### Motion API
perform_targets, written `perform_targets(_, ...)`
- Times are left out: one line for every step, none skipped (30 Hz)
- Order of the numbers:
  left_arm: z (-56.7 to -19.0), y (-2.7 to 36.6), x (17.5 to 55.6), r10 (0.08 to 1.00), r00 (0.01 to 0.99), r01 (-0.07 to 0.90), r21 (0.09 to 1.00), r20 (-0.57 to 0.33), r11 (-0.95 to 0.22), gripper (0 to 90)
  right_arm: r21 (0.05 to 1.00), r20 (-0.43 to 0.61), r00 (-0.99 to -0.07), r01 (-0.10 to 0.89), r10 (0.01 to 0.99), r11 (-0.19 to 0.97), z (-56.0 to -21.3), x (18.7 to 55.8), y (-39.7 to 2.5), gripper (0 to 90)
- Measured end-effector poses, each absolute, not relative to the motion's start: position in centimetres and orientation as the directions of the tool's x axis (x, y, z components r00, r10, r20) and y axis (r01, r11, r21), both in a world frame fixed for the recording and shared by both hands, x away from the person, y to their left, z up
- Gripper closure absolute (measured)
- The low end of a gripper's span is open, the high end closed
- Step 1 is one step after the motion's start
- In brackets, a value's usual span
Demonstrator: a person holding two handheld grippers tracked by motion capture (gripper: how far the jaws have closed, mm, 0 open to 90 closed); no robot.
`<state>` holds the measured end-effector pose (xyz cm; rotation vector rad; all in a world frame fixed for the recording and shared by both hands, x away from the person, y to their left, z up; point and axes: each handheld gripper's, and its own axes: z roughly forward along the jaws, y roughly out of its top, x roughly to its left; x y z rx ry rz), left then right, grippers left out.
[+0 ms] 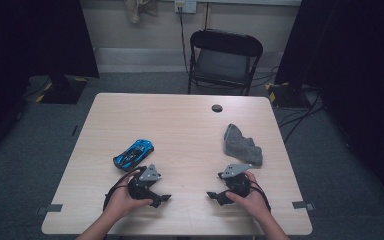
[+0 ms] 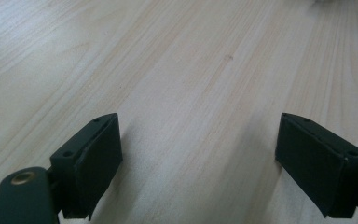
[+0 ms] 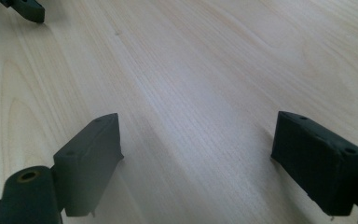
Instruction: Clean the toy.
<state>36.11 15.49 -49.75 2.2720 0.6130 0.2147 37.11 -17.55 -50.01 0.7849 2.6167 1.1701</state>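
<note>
The blue toy car sits on the table, just beyond the left gripper; the grey cloth lies beyond the right gripper. Both rest low with jaws spread, pinching nothing. Looks like the start: next, a reach forward to either.

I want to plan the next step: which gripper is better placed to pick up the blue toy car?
Left, probably. The left gripper rests just below the blue toy car, jaws open and empty. The right gripper sits nearer the grey cloth.
</note>
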Motion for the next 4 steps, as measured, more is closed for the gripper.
perform_targets(-49.8,15.55,36.08,0.476,0.879,0.341,0.716,-0.014,-0.609,14.0,0.739,0.05,-0.847,0.388,0.53,0.551,-50.1,37.01,-17.54,14.9)
perform_targets(-49.86,15.56,36.04,0.48,0.877,0.344,0.72,-0.018,-0.603,13.8,0.739,0.047,-0.848,0.385,0.528,0.552,-50.12,37.0,-17.55,14.9)
perform_targets(-49.86,15.56,36.04,0.48,0.877,0.344,0.72,-0.018,-0.603,13.8,0.739,0.044,-0.849,0.382,0.527,0.555,-50.12,36.99,-17.55,14.9)
perform_targets(-49.87,15.56,36.03,0.48,0.877,0.344,0.721,-0.018,-0.602,13.7,0.738,0.038,-0.849,0.379,0.527,0.558,-50.12,36.98,-17.53,14.9)
